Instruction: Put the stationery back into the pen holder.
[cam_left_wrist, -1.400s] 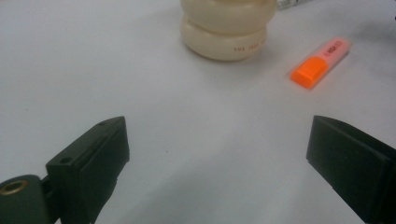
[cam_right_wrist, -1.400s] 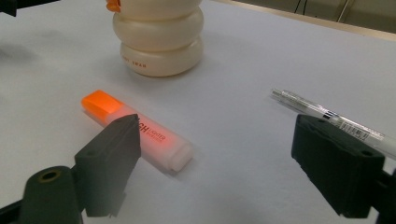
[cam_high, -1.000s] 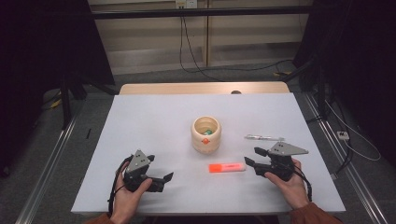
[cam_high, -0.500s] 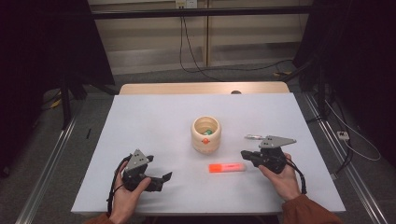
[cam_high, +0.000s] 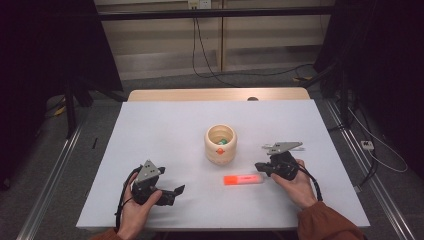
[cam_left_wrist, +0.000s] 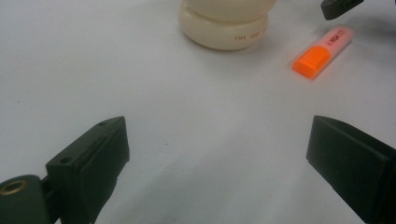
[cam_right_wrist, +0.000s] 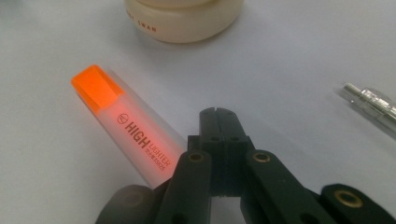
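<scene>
An orange highlighter (cam_high: 243, 179) (cam_left_wrist: 323, 52) (cam_right_wrist: 126, 122) lies flat on the white table (cam_high: 165, 135), in front of a cream cup (cam_high: 220, 144) (cam_left_wrist: 224, 23) (cam_right_wrist: 182, 18). My right gripper (cam_high: 262, 166) (cam_right_wrist: 218, 113) rests just right of the highlighter's clear end, shut with nothing between its jaws. Its tip also shows in the left gripper view as the right gripper's jaw (cam_left_wrist: 341, 6). My left gripper (cam_high: 176, 192) (cam_left_wrist: 215, 140) sits near the front left, open and empty, pointing toward the cup and highlighter.
A clear pen (cam_high: 299, 148) (cam_right_wrist: 371, 103) lies on the table right of the right gripper, partly under its grey plate. The cup holds small green and orange bits. A wooden strip (cam_high: 200, 95) borders the table's far edge.
The right gripper has moved a little away from the front edge and to the left, beside the highlighter's end, and its jaws have come together. The left gripper has stayed in place.
</scene>
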